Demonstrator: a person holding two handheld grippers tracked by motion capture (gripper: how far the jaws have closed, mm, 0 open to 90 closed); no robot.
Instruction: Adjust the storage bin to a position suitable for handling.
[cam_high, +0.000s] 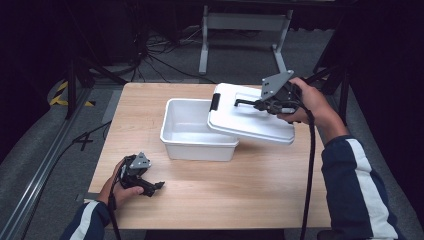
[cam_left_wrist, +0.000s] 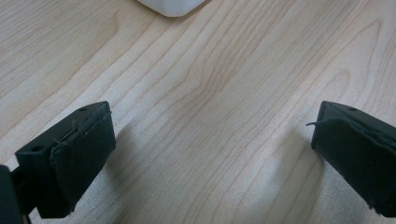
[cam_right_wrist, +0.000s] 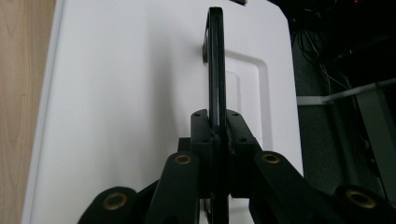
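A white plastic bin (cam_high: 186, 131) stands open on the wooden table (cam_high: 210, 195). Its white lid (cam_high: 250, 117) hangs tilted over the bin's right end and the table beyond. My right gripper (cam_high: 260, 105) is shut on the lid's black handle (cam_right_wrist: 216, 65), which stands up thin between the two jaws in the right gripper view (cam_right_wrist: 216, 126). A black latch (cam_high: 215, 101) shows on the lid's left edge. My left gripper (cam_high: 156, 186) rests low at the table's front left, jaws wide apart (cam_left_wrist: 212, 140) with bare wood between them and a corner of the bin (cam_left_wrist: 172, 6) ahead.
The table's far edge meets a dark floor with cables (cam_high: 150, 55) and a grey metal stand (cam_high: 245, 30). A metal rail (cam_high: 40, 170) runs along the left. A black cable (cam_high: 310, 170) trails from the right gripper across the table's right side.
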